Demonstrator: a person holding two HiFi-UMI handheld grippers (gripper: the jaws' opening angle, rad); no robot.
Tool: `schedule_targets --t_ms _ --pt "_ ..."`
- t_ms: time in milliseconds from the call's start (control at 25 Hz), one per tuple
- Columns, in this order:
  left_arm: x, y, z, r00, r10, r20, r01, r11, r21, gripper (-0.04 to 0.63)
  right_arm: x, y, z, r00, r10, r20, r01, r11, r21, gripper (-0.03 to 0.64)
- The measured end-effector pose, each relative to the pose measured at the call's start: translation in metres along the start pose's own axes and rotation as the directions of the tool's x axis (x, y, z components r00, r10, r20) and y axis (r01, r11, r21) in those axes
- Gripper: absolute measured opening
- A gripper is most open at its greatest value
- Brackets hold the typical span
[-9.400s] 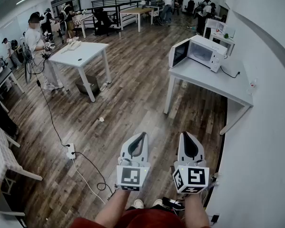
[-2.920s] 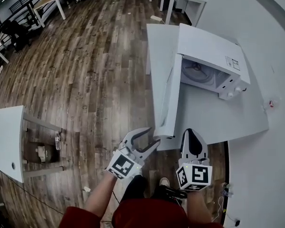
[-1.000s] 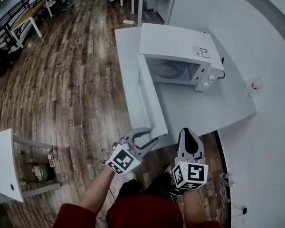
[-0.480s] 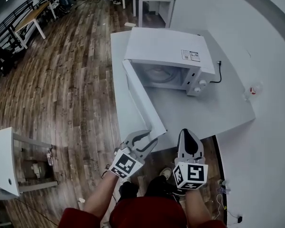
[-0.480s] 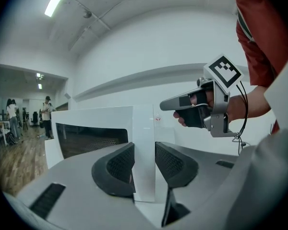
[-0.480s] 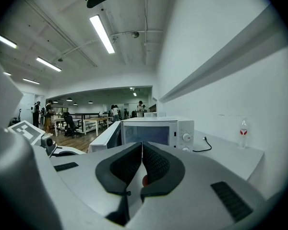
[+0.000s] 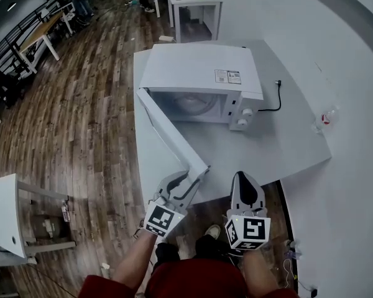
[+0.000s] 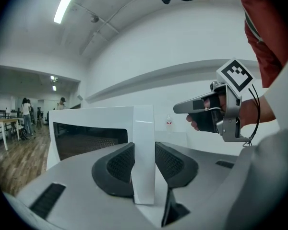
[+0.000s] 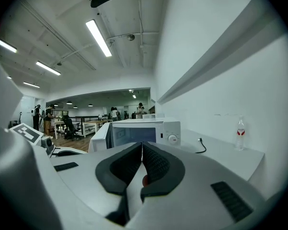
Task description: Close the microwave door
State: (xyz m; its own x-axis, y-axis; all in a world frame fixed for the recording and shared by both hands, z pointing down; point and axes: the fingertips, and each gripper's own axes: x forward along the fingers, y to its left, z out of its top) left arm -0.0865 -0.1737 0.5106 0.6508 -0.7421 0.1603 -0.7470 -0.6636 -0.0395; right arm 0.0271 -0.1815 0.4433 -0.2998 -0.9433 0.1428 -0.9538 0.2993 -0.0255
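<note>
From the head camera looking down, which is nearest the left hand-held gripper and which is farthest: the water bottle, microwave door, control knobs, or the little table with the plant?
1. Microwave door: its edge sits between the left hand-held gripper's jaws.
2. Control knobs: farther up, to the right.
3. Water bottle: far right of view.
4. Plant table: top of view, farthest back.

Print on the small rectangular label (image 7: pixel 227 76) atop the boxy white microwave oven (image 7: pixel 199 70) is too small to read. Its thin black power cord (image 7: pixel 277 98) disappears behind the cabinet. The hinged white microwave door (image 7: pixel 168 132) has its free end partly covered by the left gripper (image 7: pixel 193 179). Distant people (image 9: pixel 114 113) in the right gripper view are too small to make out.
</note>
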Motion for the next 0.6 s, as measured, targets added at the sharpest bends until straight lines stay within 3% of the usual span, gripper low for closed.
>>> schedule_targets --t_ms 320,600 --pt "0.043 -0.001 0.006 0.993 0.117 0.011 -0.117 0.993 -0.02 0.146 0.001 -0.046 0.006 0.999 0.028 0.036 -0.029 0.999 0.02 0.029" --pt "0.069 -0.003 0.01 0.985 0.173 0.01 -0.172 0.984 -0.034 0.146 -0.001 -0.082 0.009 0.998 0.05 0.039 -0.052 0.998 0.041 0.029"
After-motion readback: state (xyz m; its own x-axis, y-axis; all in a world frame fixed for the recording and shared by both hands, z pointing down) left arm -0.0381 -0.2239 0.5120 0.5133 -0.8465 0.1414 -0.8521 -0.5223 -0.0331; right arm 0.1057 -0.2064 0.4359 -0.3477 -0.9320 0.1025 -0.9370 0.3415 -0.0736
